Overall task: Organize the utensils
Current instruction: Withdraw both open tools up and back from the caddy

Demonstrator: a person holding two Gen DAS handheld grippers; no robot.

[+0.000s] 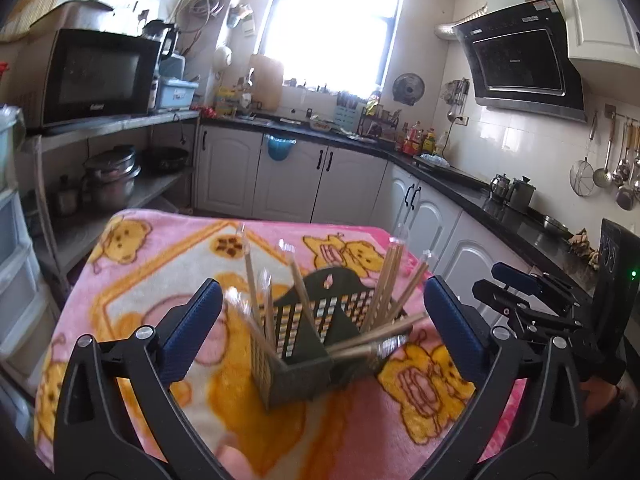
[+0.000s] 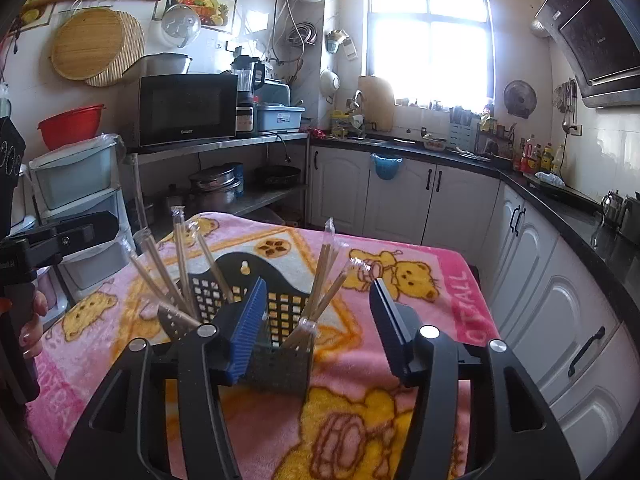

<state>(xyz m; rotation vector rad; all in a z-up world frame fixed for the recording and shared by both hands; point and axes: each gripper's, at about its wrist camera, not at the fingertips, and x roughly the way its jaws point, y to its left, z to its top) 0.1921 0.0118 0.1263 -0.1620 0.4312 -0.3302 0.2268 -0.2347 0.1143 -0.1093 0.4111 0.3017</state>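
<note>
A black perforated utensil holder stands on the pink bear blanket. Several wrapped wooden chopsticks stick up from its compartments; some lean out low to the right. My left gripper is open and empty, its blue pads either side of the holder, just above and in front of it. In the right wrist view the holder sits behind my open, empty right gripper, whose left pad overlaps it. The chopsticks fan out there too. The right gripper also shows in the left wrist view.
The table stands in a kitchen. A steel shelf with a microwave and pots lies left. White cabinets and a dark counter run along the back and right. Plastic drawers stand by the table's left edge.
</note>
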